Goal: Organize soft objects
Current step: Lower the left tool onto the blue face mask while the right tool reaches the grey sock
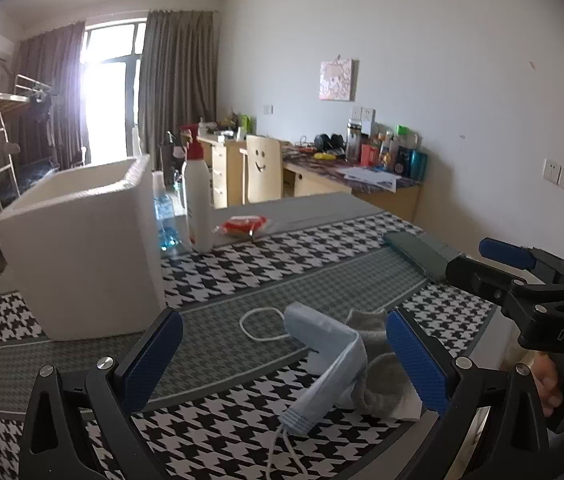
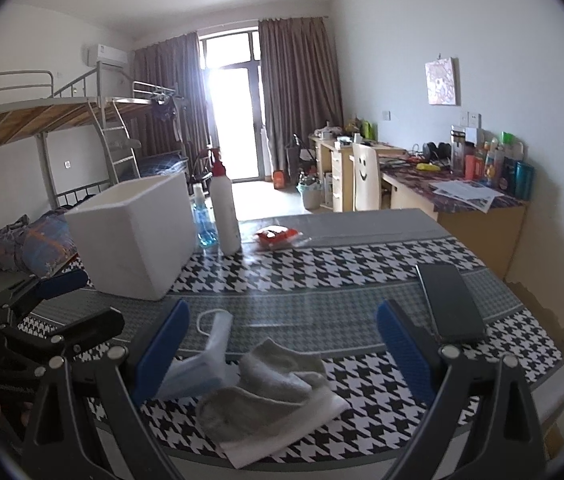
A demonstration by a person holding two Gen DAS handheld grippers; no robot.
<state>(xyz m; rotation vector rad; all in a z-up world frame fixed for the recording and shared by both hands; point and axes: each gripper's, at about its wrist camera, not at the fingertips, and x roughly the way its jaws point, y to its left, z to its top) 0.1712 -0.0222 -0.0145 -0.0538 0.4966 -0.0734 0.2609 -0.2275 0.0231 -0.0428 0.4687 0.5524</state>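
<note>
A light blue face mask [image 1: 324, 360] with white ear loops lies folded on the houndstooth tablecloth, leaning against grey socks [image 1: 378, 384]. My left gripper [image 1: 282, 360] is open, its blue pads on either side of the mask and just above it. In the right wrist view the grey socks [image 2: 269, 392] sit in a heap on a white cloth, with the mask [image 2: 201, 364] to their left. My right gripper [image 2: 282, 356] is open, straddling the socks. An open white foam box [image 1: 81, 248] [image 2: 133, 232] stands at the back left.
A white spray bottle [image 2: 223, 212], a blue bottle [image 2: 203, 220] and a red packet [image 2: 275, 237] stand behind the box. A dark phone [image 2: 452, 302] lies on the right of the table [image 2: 482, 368]. The table's front edge is close below the socks. A desk, chair and bunk bed fill the room beyond.
</note>
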